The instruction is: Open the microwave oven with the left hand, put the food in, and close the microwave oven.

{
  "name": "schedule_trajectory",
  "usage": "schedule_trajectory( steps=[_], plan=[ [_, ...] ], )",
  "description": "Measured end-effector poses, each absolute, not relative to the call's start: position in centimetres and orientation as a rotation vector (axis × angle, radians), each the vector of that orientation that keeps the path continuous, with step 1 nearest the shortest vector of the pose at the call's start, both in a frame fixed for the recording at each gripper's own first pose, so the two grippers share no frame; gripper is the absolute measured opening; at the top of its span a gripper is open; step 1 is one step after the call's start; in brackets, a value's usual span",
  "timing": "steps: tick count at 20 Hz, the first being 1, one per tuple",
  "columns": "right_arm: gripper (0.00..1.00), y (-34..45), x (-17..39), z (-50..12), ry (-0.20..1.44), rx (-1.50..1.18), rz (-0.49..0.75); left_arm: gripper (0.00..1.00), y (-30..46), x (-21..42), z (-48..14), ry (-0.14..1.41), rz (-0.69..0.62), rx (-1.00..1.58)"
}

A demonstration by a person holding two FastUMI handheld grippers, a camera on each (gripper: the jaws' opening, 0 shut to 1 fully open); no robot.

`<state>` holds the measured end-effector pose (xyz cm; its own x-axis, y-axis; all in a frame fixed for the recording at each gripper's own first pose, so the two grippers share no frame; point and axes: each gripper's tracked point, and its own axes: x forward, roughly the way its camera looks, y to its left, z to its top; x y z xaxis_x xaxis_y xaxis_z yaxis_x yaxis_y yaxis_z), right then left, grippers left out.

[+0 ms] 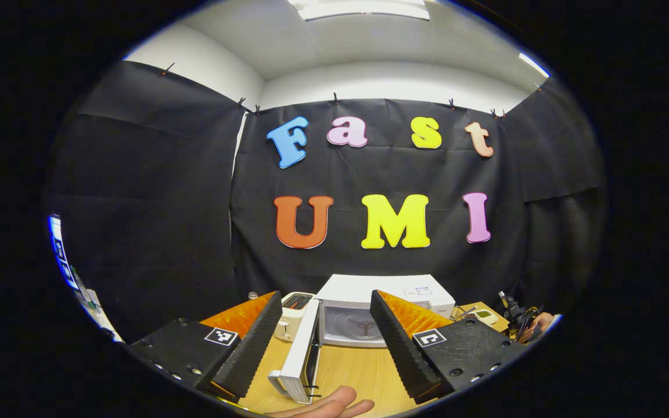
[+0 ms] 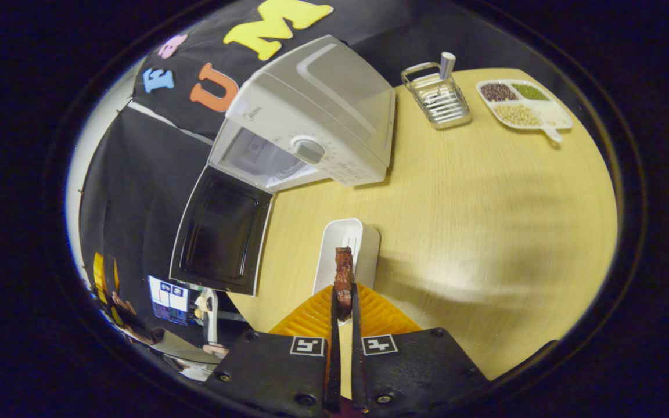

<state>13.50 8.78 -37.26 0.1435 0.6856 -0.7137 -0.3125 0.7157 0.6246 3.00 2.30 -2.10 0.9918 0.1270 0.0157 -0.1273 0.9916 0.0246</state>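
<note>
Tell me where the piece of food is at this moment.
In the right gripper view, the food is pinched between the right gripper fingers, held above the white tray on the table, in front of the open microwave.

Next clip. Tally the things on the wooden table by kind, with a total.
White microwave oven with its door open: 1
White toaster: 1
White rectangular tray: 1
Wire metal rack: 1
White divided dish of beans and grains: 1
Total: 5
</note>
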Motion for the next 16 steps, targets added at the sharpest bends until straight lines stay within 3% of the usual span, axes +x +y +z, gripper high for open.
schedule_trajectory(
  steps=[10,16],
  plan=[
    [0.1,11.7,9.8,-30.5,0.73,-0.154,0.692,0.93,2.5,2.2,-2.6,-0.049,0.088,0.021],
    [0.1,18.2,9.7,-28.8,0.519,-0.244,0.661,0.94,3.6,1.5,-4.1,-0.022,0.053,0.007]
  ],
)
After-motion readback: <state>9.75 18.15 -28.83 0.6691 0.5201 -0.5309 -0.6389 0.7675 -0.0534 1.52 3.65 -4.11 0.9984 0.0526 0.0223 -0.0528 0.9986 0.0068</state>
